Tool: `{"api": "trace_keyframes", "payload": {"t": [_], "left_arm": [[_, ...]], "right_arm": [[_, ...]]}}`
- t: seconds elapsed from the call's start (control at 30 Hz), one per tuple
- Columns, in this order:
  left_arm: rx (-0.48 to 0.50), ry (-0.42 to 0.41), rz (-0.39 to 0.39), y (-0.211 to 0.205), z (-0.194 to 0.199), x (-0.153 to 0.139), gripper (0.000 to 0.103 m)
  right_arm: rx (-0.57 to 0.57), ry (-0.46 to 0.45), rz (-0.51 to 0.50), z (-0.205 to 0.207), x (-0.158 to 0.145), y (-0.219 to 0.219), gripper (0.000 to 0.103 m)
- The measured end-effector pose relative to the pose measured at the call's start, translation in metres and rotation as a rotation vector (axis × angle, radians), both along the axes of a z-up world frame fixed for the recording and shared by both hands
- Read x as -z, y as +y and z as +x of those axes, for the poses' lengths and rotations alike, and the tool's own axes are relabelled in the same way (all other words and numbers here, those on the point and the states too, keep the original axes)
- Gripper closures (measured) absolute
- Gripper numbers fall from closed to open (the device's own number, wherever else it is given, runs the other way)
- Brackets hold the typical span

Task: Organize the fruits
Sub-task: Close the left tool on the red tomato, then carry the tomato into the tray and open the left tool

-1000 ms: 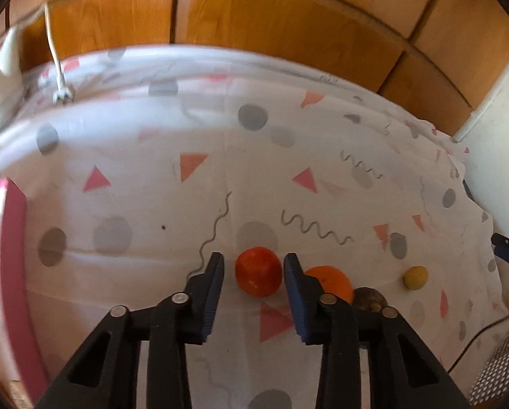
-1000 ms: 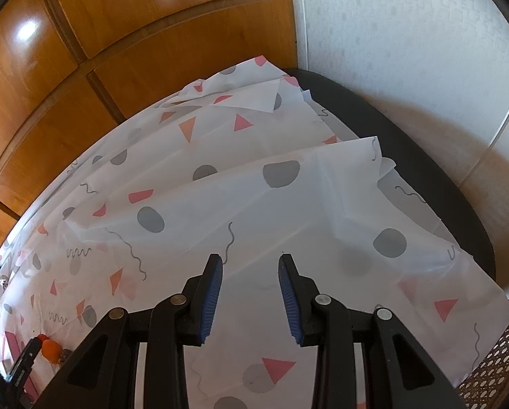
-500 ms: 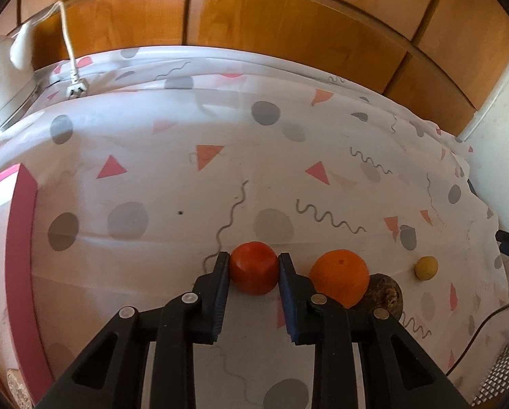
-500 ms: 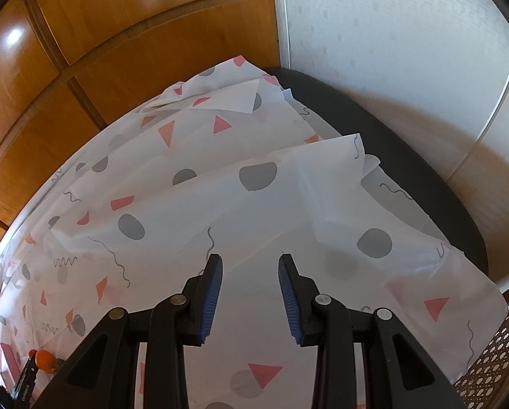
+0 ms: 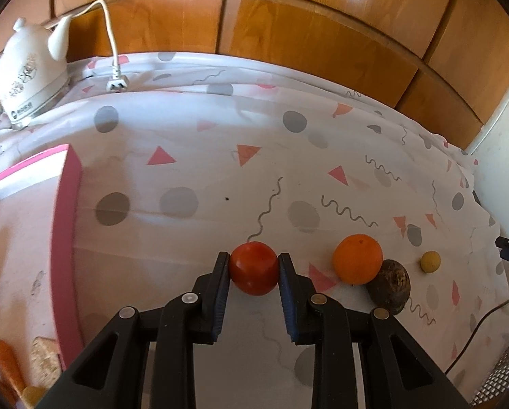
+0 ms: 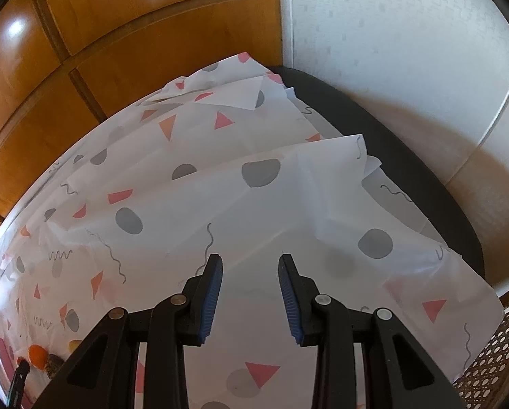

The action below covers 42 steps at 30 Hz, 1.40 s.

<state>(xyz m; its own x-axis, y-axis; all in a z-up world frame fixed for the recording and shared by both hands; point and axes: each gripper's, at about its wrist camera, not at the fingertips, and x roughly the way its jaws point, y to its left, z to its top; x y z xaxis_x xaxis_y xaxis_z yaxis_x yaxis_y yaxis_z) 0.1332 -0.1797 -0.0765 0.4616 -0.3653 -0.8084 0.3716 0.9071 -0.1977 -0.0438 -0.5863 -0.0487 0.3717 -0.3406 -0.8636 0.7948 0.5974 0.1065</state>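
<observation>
Half-hidden red fruit, clamped, left gripper jaws

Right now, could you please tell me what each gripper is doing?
Left gripper: shut on the red fruit.
Right gripper: open, holding nothing.

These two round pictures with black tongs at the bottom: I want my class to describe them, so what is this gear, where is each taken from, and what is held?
No robot: a person holds a two-finger gripper in each hand, each carrying a fisheye camera that looks along its fingers. The left view shows the left gripper shut on a tomato. On the tablecloth lie an orange, a dark fruit touching it and a small yellow fruit; a pink box and kettle stand left. The right gripper is open and holds nothing.
</observation>
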Motion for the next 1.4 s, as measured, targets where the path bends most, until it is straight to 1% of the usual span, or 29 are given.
{"api": "trace_keyframes", "payload": {"t": [0.2,0.37,0.6,0.8,0.93,1.13,1.3,1.4], "left_arm": [[-0.024,-0.027,0.0,0.014,-0.008,-0.008,0.075],[-0.043,-0.076,-0.002,0.029,-0.016,-0.025,0.075],[-0.101,-0.121,-0.026,0.066,-0.025,-0.047,0.075],[-0.174,-0.135,-0.017,0.107,-0.026,-0.053,0.075],[-0.232,-0.143,0.008,0.137,-0.027,-0.049,0.075],[-0.322,-0.101,0.032,0.177,-0.025,-0.03,0.075],[-0.366,-0.08,0.043,0.193,-0.026,-0.018,0.075],[-0.375,-0.071,0.046,0.198,-0.029,-0.013,0.074]], "right_arm": [[0.027,-0.001,0.001,-0.004,0.0,-0.002,0.069],[0.035,-0.004,0.008,-0.005,0.001,-0.003,0.069],[0.012,0.004,0.002,-0.002,0.002,0.001,0.069],[-0.025,0.011,-0.016,0.003,0.001,0.009,0.069],[-0.068,0.009,-0.018,0.008,0.001,0.015,0.069],[-0.136,0.029,-0.034,0.018,0.003,0.028,0.069],[-0.173,0.047,-0.053,0.023,0.004,0.036,0.069],[-0.185,0.054,-0.061,0.025,0.005,0.038,0.069]]}}
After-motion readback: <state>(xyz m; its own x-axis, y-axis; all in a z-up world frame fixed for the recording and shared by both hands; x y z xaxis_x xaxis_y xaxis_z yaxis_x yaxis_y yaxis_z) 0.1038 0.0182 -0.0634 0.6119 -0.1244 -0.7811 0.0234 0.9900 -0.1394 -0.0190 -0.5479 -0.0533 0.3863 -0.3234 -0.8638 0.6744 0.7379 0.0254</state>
